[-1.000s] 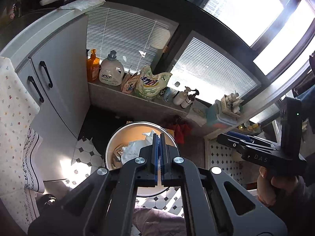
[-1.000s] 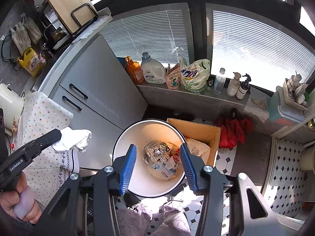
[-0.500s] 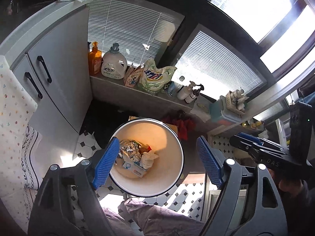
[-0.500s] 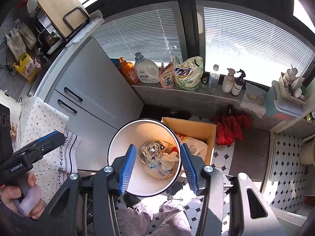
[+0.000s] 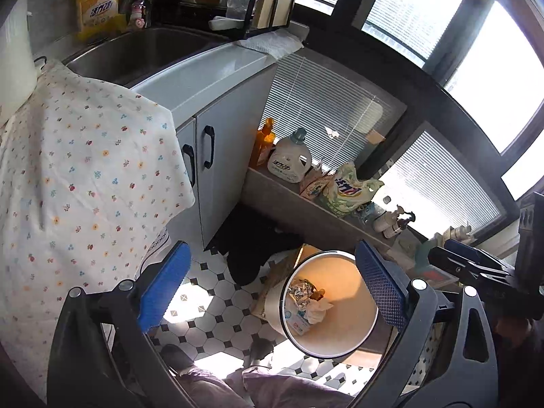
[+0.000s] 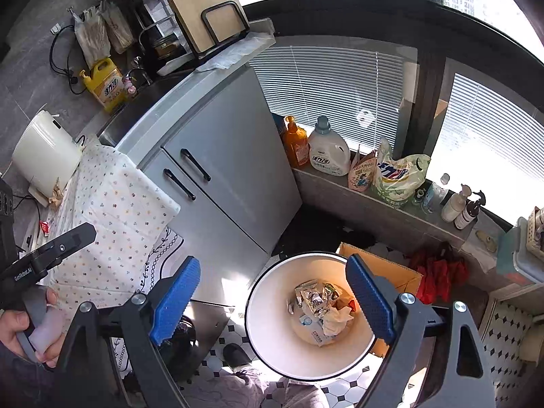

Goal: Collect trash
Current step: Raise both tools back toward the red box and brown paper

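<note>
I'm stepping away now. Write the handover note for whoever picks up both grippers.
Left gripper: jaws opening, nothing between them.
Right gripper: jaws opening, also empty.
Trash bin: on the tiled floor beside the cardboard box, holding a crumpled tissue, foil wrappers and a small carton.
Done: that trash is in the bin.
Left: scraps lie on the counter by the white kettle; check there next.

Left tool (image 5: 272, 289) opening, empty, above perhaps half-full bin (image 5: 353, 333).

Bright daylight through far windows (image 5: 425, 10), blown out white; sun patches on floor (image 5: 217, 292); strong fisheye bending, dark corners, sharp focus.
</note>
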